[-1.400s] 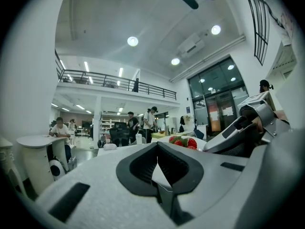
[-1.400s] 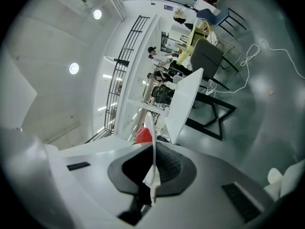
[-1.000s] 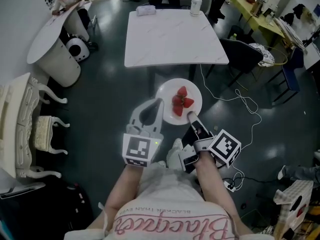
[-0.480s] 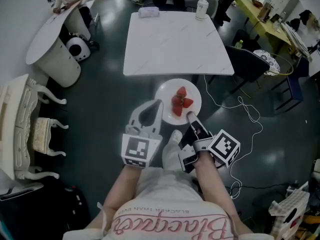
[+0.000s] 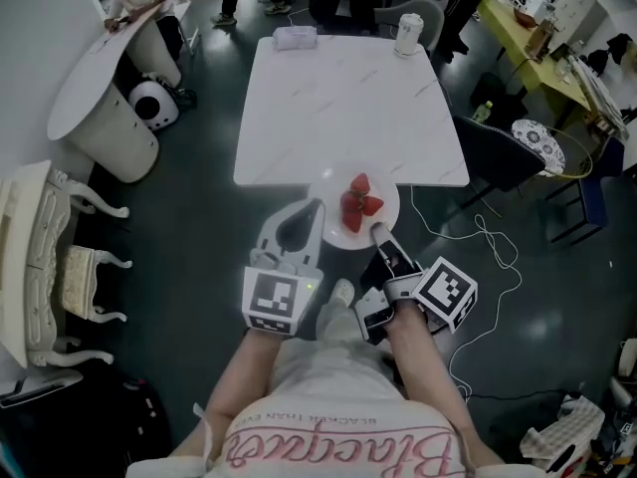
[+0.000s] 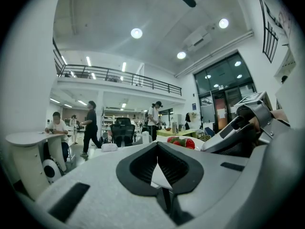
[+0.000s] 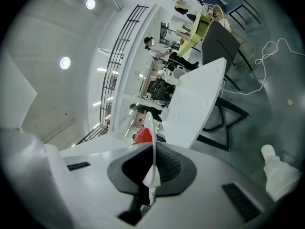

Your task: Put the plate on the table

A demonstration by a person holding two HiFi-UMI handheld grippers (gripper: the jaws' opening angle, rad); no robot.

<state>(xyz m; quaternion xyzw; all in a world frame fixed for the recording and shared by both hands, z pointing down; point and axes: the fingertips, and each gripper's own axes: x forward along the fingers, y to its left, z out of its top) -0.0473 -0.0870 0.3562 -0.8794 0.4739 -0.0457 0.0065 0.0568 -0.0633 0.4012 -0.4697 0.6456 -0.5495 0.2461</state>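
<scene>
Since the earlier frames, the white table (image 5: pixel 338 98) had drawn closer to the person in the head view. Its near edge, previously well apart from the plate (image 5: pixel 341 235), now lay under the plate's far rim. Both grippers and the plate kept the same place in the frame.

The table filled the upper centre of the head view. A white cup (image 5: pixel 408 33) stood at its far right corner and a small white packet (image 5: pixel 296 36) at its far edge. A round white counter (image 5: pixel 100 78) stood at the upper left, and a white cable (image 5: pixel 488 237) trailed over the dark floor at the right.

The plate sat just below the table, at centre frame, with its far rim overlapping the table's near edge. Whether it touched the tabletop could not be determined.

The left gripper (image 5: pixel 317 209) was clamped on the plate's left rim. In the left gripper view a thin white sliver of that rim showed, pinched between the closed pads. The right gripper (image 5: pixel 378 231) was clamped on the near right rim. In the right gripper view the rim ran edge-on between its closed pads.

Three red strawberries (image 5: pixel 358 203) lay in a cluster at the middle of the plate.
</scene>
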